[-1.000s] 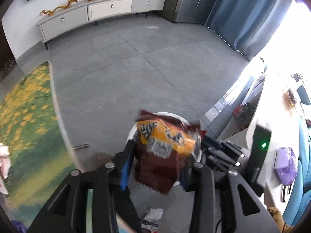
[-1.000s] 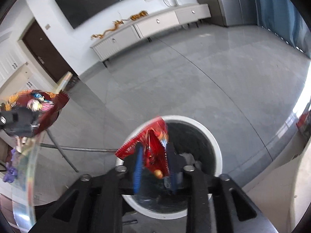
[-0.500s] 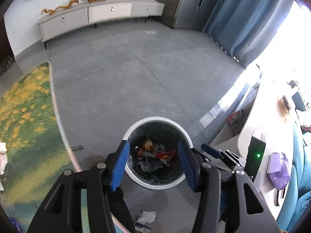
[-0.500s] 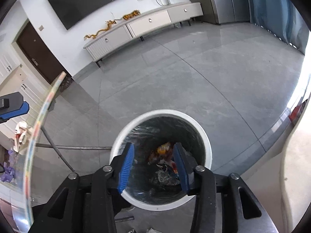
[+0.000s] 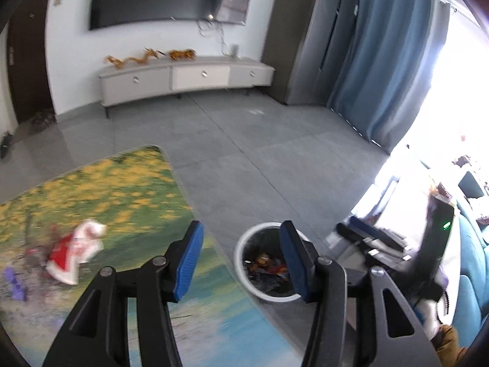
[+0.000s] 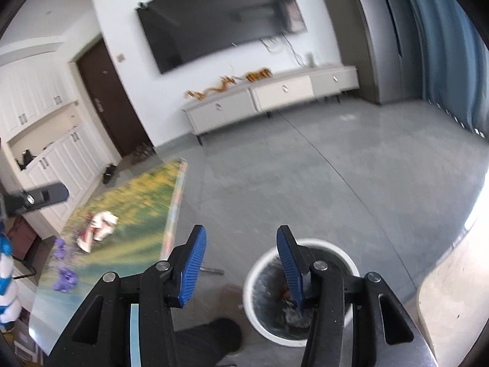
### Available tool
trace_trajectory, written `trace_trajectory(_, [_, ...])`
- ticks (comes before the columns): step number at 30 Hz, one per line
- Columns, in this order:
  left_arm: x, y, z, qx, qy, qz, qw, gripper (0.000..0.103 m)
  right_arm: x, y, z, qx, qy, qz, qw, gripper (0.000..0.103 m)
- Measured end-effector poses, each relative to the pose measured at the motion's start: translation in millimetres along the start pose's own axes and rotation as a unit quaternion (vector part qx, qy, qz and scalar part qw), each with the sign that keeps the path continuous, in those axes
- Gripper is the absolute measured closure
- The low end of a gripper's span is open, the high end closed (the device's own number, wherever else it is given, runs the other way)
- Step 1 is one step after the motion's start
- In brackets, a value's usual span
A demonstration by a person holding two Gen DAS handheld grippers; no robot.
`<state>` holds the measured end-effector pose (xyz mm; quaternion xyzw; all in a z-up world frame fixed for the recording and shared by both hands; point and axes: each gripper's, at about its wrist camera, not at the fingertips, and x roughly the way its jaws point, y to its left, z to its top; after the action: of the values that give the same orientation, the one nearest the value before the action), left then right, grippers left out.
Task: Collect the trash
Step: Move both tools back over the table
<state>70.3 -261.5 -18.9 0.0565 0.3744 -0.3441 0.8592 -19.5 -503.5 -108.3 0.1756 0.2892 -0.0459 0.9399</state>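
Both snack wrappers now dropped in white bin (image 5: 244,270), near right. Left gripper (image 5: 241,252) and right gripper (image 6: 241,258) empty, jaws parted, just been widening, lifted clear. Red-white wrapper (image 5: 73,252) awaits on table (image 5: 128,183), left.

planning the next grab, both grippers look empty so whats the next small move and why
Probably swing the left hand-held gripper toward the red and white wrapper on the table. Both it and the right hand-held gripper are open with nothing between the pads, the bin already holds wrappers, and that wrapper is the nearest trash in view, with purple scraps beside it.
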Motion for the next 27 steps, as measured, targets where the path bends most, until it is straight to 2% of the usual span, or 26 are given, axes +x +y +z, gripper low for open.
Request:
trace_trajectory(9, [-90.7,106.3,-32.2,-0.04,-0.044,0.068,0.9959,0.053,-18.6,88.8,28.8,-0.06,-0.03,0.049,0.997,0.057])
trace_trajectory(17, [-163.4,209.4,-78.9,-0.098,-0.079,0.136,0.9827,0.053,-6.2,162.4,42.1,-0.102,-0.03,0.088,0.99,0.057])
trace_trajectory(22, [-187.4,254.6,-105.3,-0.142,-0.093,0.15,0.9741,0.053,9.3,202.1,42.2,-0.126,-0.014,0.109,0.986,0.057])
trace_trajectory(27, [-188.6,279.7,-122.6,-0.157,-0.087,0.144,0.9732,0.053,26.4,232.4,34.2,-0.142,0.01,0.123,0.982,0.057])
